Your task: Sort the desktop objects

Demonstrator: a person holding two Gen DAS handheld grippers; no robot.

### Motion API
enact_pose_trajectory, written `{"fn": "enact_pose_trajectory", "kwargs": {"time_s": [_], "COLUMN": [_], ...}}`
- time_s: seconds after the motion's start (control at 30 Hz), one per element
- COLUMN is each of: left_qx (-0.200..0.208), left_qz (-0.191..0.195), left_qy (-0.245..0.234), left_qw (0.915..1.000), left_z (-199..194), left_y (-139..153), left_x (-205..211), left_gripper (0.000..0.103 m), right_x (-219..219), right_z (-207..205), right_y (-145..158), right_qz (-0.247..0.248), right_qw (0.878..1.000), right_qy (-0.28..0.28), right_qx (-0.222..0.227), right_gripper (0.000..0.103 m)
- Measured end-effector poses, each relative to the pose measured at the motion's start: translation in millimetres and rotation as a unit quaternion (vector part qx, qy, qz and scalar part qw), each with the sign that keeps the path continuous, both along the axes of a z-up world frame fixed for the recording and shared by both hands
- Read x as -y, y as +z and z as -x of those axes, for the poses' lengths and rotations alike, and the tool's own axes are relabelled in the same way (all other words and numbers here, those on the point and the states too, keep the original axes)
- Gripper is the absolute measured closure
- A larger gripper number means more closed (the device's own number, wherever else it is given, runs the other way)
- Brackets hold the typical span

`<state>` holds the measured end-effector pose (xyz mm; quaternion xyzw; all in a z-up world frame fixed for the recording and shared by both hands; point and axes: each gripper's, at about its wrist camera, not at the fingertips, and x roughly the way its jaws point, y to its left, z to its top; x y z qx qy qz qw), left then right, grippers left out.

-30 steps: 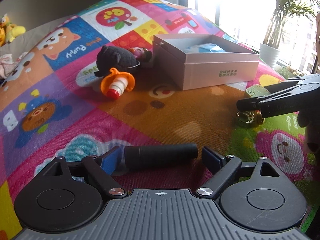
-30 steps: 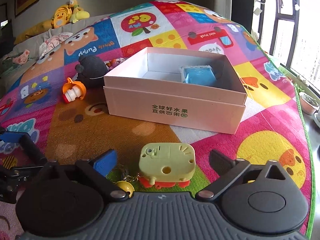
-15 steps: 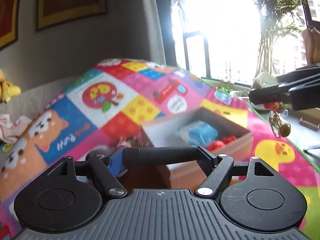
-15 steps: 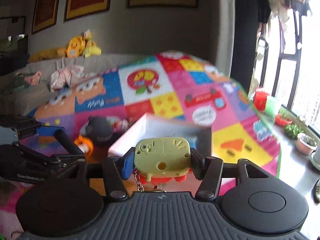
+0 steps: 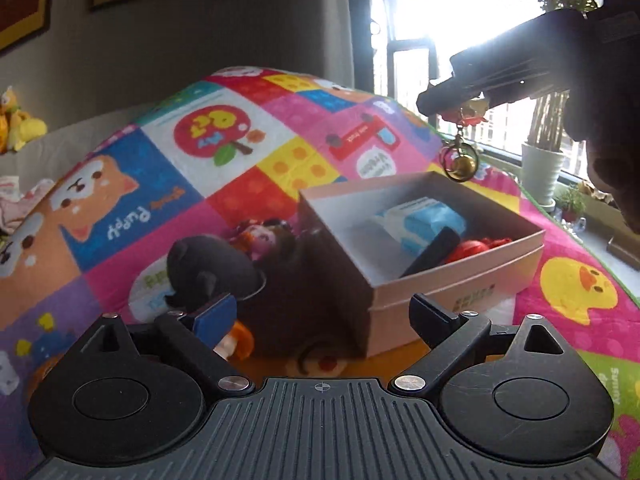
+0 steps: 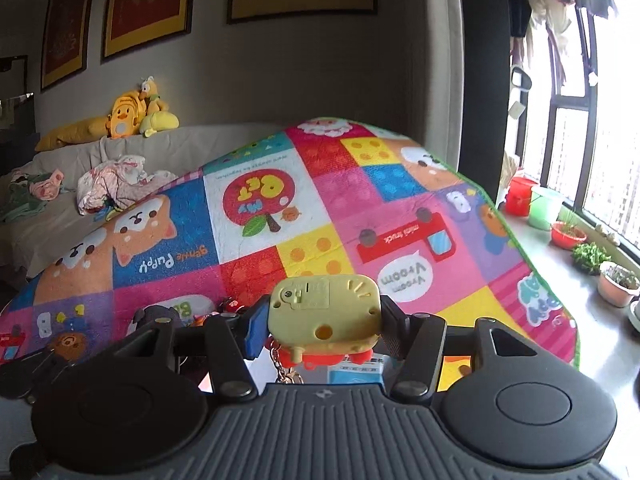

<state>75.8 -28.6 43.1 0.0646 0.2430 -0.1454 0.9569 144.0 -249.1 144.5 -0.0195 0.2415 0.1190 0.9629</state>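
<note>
now left gripper [image 5: 320, 312] is opening, nothing between its fingers; the black cylinder [image 5: 432, 252] lies in the pink box [image 5: 456, 292] beside a blue carton [image 5: 420, 220]. right gripper [image 6: 320, 320] is clamped on the yellow keychain toy [image 6: 324, 308], held above the box, likely for a drop-in.

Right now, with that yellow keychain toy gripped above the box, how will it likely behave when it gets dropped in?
The yellow toy looks like hard hollow plastic, so probably stiff and light. Its chain and bell dangle loosely under the right gripper, so they would likely swing and could snag the box rim.
</note>
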Motion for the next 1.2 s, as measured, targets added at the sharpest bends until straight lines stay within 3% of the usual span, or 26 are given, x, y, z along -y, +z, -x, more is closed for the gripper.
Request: {"fn": "enact_pose_trajectory", "kwargs": {"time_s": [0.2, 0.4, 0.53, 0.6, 0.67, 0.87, 1.0, 1.2], "left_qx": [-0.017, -0.047, -0.074, -0.077, -0.081, -0.078, -0.086, -0.087], "left_qz": [-0.012, -0.009, 0.011, 0.026, 0.035, 0.04, 0.052, 0.056], "left_qy": [0.069, 0.131, 0.136, 0.138, 0.139, 0.137, 0.138, 0.135], "left_qw": [0.9974, 0.9902, 0.9878, 0.9871, 0.9863, 0.9866, 0.9853, 0.9854], "left_z": [9, 1, -1, -1, -1, 1, 0, 1], "left_y": [-17, -27, -35, -35, -37, -37, -37, -36], "left_x": [-47, -74, -85, -89, -92, -91, -95, -95], "left_gripper": [0.004, 0.003, 0.003, 0.003, 0.003, 0.003, 0.002, 0.002], "right_x": [-26, -73, -110, -124, -139, -167, -172, -168], "right_z": [-49, -49, -77, -103, -134, -195, -214, -199], "right_y": [-26, -28, -29, -35, -47, -88, -97, -89], "right_qz": [0.002, 0.012, 0.014, 0.012, 0.015, 0.066, 0.071, 0.045], "right_qw": [0.998, 0.995, 0.992, 0.988, 0.982, 0.976, 0.971, 0.963], "right_qy": [-0.022, 0.049, 0.065, 0.056, 0.041, -0.02, -0.032, 0.012], "right_qx": [-0.052, -0.082, -0.112, -0.143, -0.181, -0.205, -0.227, -0.265], "right_gripper": [0.045, 0.044, 0.042, 0.049, 0.058, 0.058, 0.059, 0.064]}}
